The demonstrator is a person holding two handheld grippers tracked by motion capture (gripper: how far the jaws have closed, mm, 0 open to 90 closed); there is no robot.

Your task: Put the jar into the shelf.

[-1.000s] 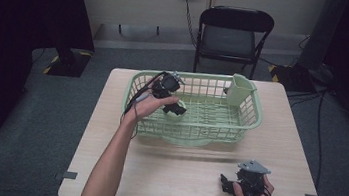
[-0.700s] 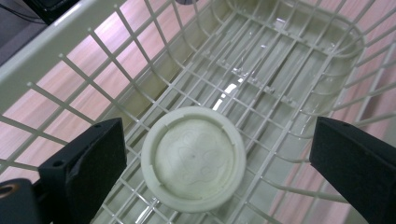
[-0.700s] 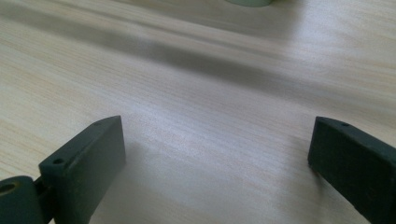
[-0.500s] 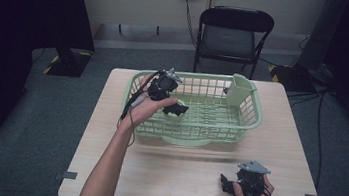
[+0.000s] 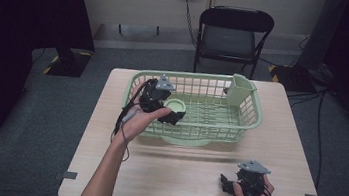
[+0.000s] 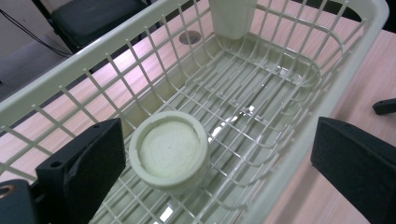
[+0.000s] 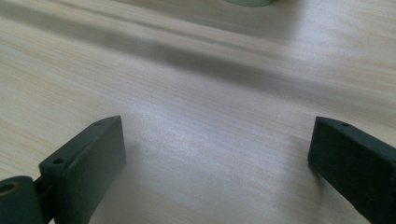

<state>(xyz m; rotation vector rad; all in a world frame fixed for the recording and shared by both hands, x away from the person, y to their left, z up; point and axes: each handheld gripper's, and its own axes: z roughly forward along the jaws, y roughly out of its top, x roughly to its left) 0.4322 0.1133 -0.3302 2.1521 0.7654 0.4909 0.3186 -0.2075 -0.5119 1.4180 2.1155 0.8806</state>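
A pale green wire basket (image 5: 250, 123) stands on the wooden table (image 5: 182, 179). A round pale green cup (image 5: 176, 104) (image 6: 168, 151) lies bottom-up on the basket's floor at its near left end. My left gripper (image 5: 163, 108) (image 6: 217, 135) hangs open over that end, tilted down into the basket. The cup sits just beside its left jaw, apart from it, and the basket's front wall (image 6: 299, 140) runs between the jaws. My right gripper (image 5: 226, 184) (image 7: 215, 126) rests open on the bare table near the front right, with nothing between its jaws.
A pale green utensil holder (image 5: 240, 88) (image 6: 232, 16) hangs at the basket's far right corner. A black folding chair (image 5: 234, 35) stands behind the table. Cables trail across the grey floor at the right.
My left gripper has drawn slightly toward the basket's near left corner, and the upside-down cup now shows on the basket floor beside it. The right gripper has not moved.
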